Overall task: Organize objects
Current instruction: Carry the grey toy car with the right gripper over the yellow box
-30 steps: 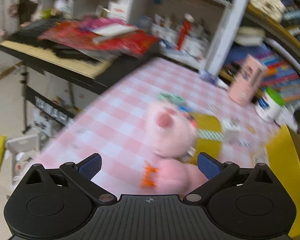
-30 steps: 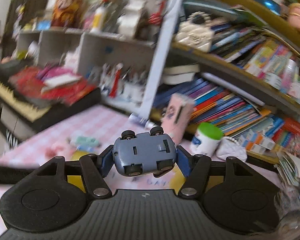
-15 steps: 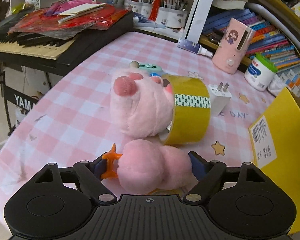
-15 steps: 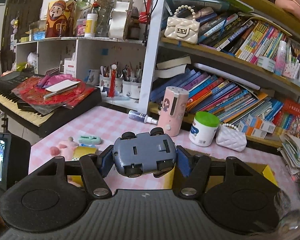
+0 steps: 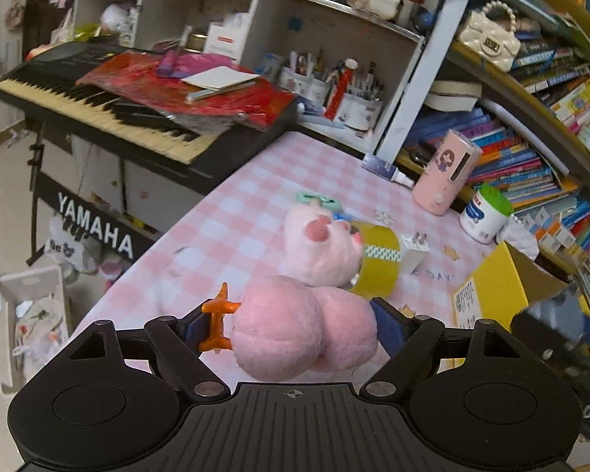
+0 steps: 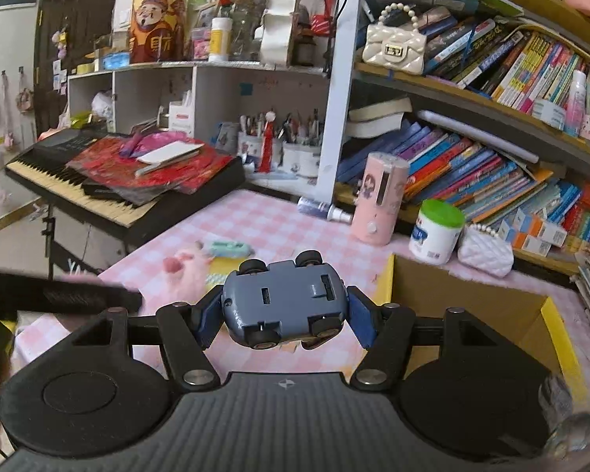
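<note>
Left wrist view: our left gripper [image 5: 293, 324] is clamped on a pink plush toy [image 5: 306, 326], raised above the pink checked table [image 5: 232, 212] near a roll of yellow tape [image 5: 377, 259]. Our right gripper [image 6: 283, 310] grips a blue toy car [image 6: 283, 301], wheels up, beside an open yellow box [image 6: 472, 299].

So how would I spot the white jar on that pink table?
Start at the bookshelf behind the pink checked table. At its foot a tall pink canister stands; the jar is just right of it, left of a white quilted pouch. Only the jar has a bright green lid.
</note>
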`<state>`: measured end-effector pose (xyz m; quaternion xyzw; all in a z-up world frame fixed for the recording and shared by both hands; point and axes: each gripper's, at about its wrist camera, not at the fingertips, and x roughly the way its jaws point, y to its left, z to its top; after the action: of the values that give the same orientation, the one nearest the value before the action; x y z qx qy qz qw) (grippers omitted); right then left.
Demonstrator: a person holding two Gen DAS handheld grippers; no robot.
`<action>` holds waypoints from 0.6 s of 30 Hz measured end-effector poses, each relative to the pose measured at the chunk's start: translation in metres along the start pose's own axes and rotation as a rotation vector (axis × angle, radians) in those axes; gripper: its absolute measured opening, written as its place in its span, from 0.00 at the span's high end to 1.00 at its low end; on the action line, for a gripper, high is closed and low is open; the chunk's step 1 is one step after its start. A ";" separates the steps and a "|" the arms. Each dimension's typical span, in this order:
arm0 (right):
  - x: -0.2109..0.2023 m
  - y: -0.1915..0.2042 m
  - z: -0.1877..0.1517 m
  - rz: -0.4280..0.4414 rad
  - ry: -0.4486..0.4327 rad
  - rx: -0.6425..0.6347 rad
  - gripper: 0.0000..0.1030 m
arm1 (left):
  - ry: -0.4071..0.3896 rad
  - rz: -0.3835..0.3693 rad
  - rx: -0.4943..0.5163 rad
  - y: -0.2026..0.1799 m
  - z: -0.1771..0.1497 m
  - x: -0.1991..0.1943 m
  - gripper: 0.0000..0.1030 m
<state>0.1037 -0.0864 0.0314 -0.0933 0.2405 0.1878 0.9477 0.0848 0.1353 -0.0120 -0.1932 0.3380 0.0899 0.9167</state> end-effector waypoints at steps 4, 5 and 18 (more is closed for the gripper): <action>-0.012 0.008 -0.016 -0.029 0.065 0.026 0.40 | 0.029 -0.021 0.025 0.005 -0.016 -0.016 0.20; -0.013 0.009 -0.021 -0.042 0.085 0.035 0.40 | 0.036 -0.034 0.039 0.005 -0.021 -0.021 0.20; -0.081 0.015 -0.087 -0.136 0.228 0.219 0.40 | 0.100 -0.208 0.222 -0.020 -0.070 -0.065 0.19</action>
<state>-0.0044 -0.1208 -0.0057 -0.0262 0.3586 0.0843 0.9293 0.0008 0.0857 -0.0122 -0.1291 0.3692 -0.0530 0.9188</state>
